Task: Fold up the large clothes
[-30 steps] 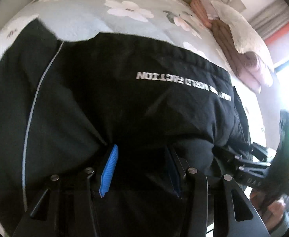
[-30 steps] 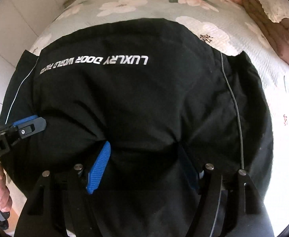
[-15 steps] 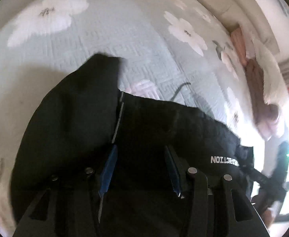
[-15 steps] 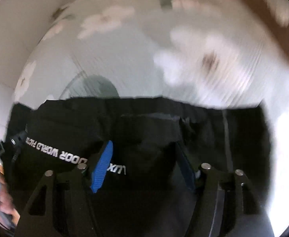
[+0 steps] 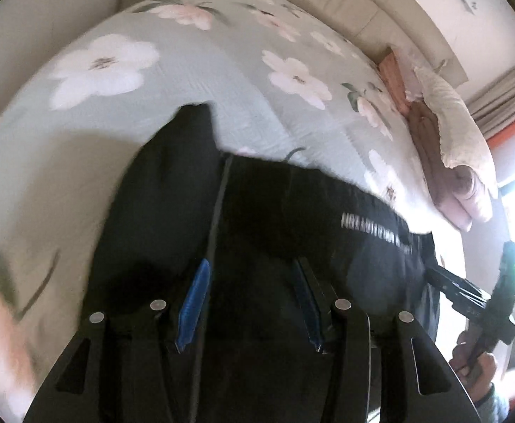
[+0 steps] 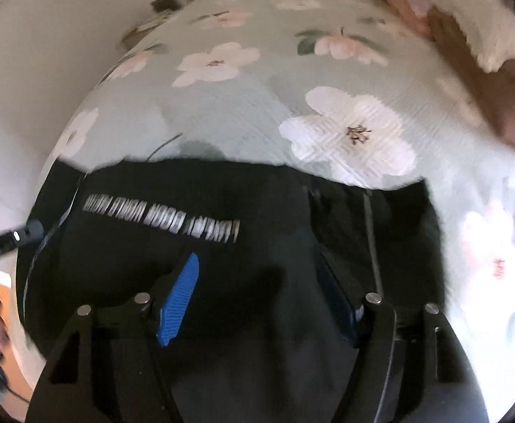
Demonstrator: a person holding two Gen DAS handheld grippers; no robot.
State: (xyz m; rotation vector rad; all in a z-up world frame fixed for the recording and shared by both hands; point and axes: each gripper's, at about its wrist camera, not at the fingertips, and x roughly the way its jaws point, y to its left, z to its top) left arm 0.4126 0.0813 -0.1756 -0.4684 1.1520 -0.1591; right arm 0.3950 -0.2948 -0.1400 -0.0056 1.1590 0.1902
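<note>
While the left wrist view blurs with motion, the left gripper (image 5: 253, 299) shows its blue pads set apart with the black garment (image 5: 275, 218) bunched between them; whether they truly pinch the cloth I cannot tell, since dark fabric hides the contact. That garment drapes from the near edge out over the floral bedspread (image 5: 187, 81), one dark corner poking up toward the far left. Risk here: if that hold is loose, the cloth slides free and the fold collapses. At far right, the right gripper (image 5: 468, 292) reaches the garment's edge. Over to the right wrist view: the right gripper (image 6: 261, 296) also has its pads spread with black cloth lying between, grasp again unclear. The white lettering (image 6: 162, 218) is smeared, so things are moving fast. Danger: uneven pull between the two hands skews the fold line, or the loose right edge near the white piping (image 6: 372, 239) drags and wrinkles on the bedspread.
</note>
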